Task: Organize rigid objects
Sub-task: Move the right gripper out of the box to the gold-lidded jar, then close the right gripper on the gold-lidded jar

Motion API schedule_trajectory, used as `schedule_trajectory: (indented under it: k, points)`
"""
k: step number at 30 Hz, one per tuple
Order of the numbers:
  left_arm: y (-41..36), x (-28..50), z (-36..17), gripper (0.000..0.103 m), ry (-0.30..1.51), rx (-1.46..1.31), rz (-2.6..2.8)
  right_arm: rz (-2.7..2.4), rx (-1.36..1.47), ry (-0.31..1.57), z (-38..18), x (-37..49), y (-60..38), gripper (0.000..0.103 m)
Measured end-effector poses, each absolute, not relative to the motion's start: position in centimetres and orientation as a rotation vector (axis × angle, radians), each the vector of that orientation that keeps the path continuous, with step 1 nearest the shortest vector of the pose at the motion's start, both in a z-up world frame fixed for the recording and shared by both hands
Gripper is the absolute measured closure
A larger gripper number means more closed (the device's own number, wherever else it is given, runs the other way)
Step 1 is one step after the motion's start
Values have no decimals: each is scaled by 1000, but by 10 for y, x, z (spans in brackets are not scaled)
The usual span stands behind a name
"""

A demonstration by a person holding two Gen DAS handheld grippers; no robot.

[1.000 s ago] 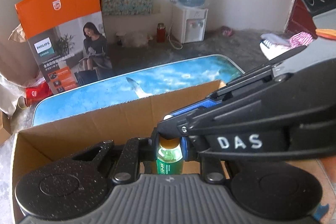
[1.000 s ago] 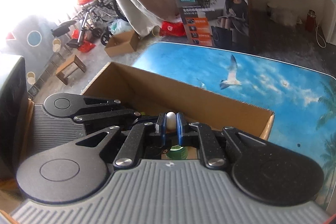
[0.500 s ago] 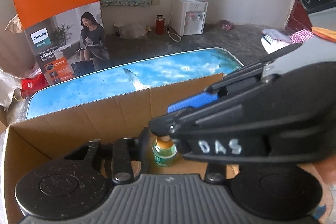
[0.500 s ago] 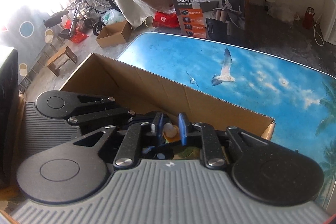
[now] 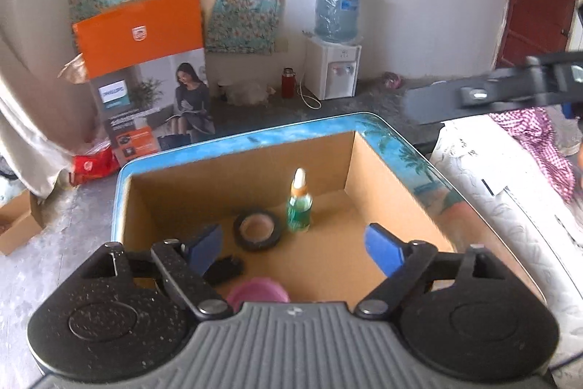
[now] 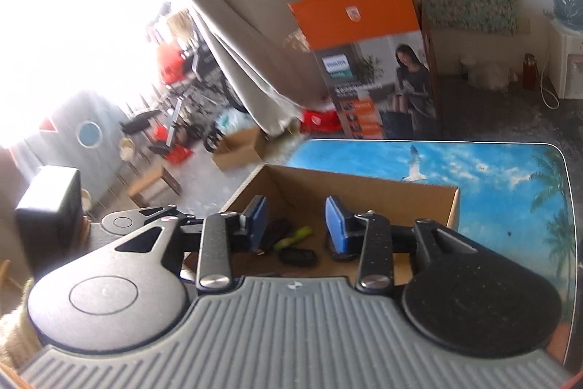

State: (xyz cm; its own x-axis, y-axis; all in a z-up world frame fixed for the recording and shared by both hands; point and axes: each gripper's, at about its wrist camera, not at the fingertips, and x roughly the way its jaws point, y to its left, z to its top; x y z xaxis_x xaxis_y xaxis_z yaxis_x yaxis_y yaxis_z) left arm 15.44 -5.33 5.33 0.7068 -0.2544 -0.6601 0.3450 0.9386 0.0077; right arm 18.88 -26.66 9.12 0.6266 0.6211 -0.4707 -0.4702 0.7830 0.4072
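While both tools hang above the cardboard box (image 5: 397, 207), neither carries anything: the left gripper (image 5: 295, 248) stands with its blue pads wide apart, and the right gripper (image 6: 297, 225) is parted more narrowly, nothing between its pads. Ahead of the left gripper, on the box floor, a green dropper bottle (image 5: 299, 203) stands upright, its white tip uppermost. Just beside it, toward the left pad, a roll of black tape (image 5: 257, 229) lies flat. Nearer the left pad sits a small dark object (image 5: 224, 268), too blurred to name, and a pink rounded object (image 5: 258, 290) shows partly at the gripper's base. Below the right gripper's pads the right wrist view shows a yellow-green item (image 6: 293, 238) and further dark pieces (image 6: 297, 256) on the box floor; their kind cannot be told. The box rests on a worktop (image 6: 492, 177) printed with sky, gull and palms.

Judged from this arrangement, several rigid objects are already collected in the box and the bottle appears placed. No loose objects show on the visible worktop; whether more remain elsewhere cannot be told.
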Motion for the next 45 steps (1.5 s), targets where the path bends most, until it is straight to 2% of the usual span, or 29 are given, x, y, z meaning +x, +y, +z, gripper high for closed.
schedule_trajectory:
  k: [5,12,14,16,22,30,33,45]
  points:
    - [-29,106,35,16,745,80,-349,663,305,654,76,129,-263,58]
    - [-46,74,-20,16,742,207,-358,695,398,820,3,102,-227,58]
    - [-52,76,-38,19,770,218,-349,683,400,864,-19,103,-215,58]
    - [-54,81,-52,29,790,221,-333,662,404,905,-39,108,-207,58]
    - [-57,98,-77,35,833,233,-269,641,426,982,-76,122,-192,59]
    - [-65,106,-86,46,847,258,-231,645,412,1032,-99,138,-176,69]
    - [-66,106,-86,46,845,251,-226,645,399,1037,-103,136,-173,73]
    - [-66,82,-64,47,830,197,-245,631,367,1030,-85,127,-180,77]
